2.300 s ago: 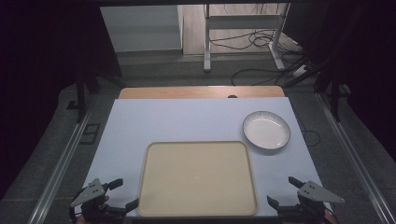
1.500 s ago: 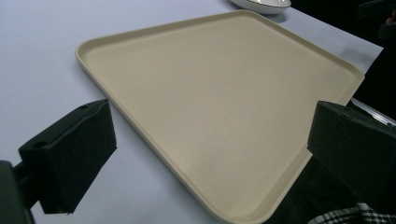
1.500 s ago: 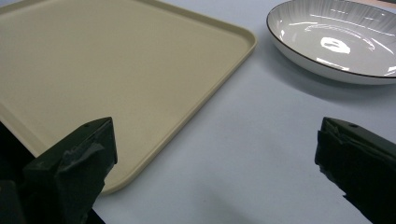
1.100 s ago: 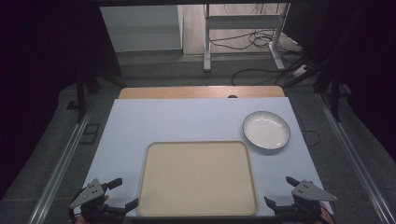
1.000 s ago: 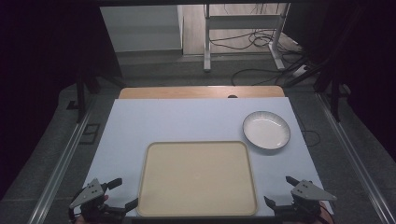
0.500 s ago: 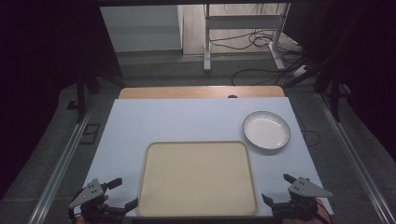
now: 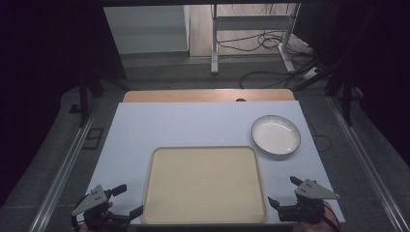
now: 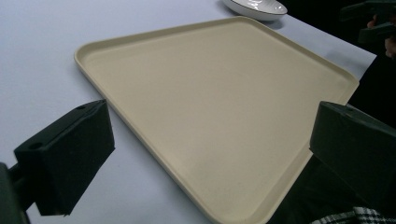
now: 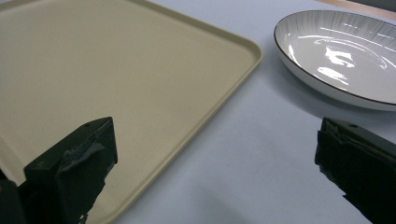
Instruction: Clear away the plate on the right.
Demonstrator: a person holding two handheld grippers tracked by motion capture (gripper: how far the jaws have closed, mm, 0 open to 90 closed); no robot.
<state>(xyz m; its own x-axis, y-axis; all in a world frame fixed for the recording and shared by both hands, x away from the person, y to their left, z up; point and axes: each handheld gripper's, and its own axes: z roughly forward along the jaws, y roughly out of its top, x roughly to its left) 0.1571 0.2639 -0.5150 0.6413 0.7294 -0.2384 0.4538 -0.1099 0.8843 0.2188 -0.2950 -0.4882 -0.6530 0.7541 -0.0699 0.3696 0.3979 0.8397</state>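
1 tray (image 7: 204, 186), 1 plate (image 7: 275, 134), 2 wide-jawed grippers: left gripper (image 7: 126, 200), right gripper (image 7: 283, 191).

Tray (image 7: 203, 186): beige plastic, smooth and matt.
Plate (image 7: 275, 134): glossy glazed ceramic, white with a dark rim, catching the light.
Table cover (image 7: 193, 125): pale, smooth, matt sheet.
Table edge (image 7: 208, 95): wood showing.
Jaws: matt black.

The high view looks forward and down from above the near edge of the pale blue-topped bench (image 7: 193, 125). Each gripper view sits low and close, looking across the flat beige rectangular plastic tray (image 8: 219, 102); both also catch the round white dark-rimmed ceramic plate (image 9: 345, 56), which the high view shows at right
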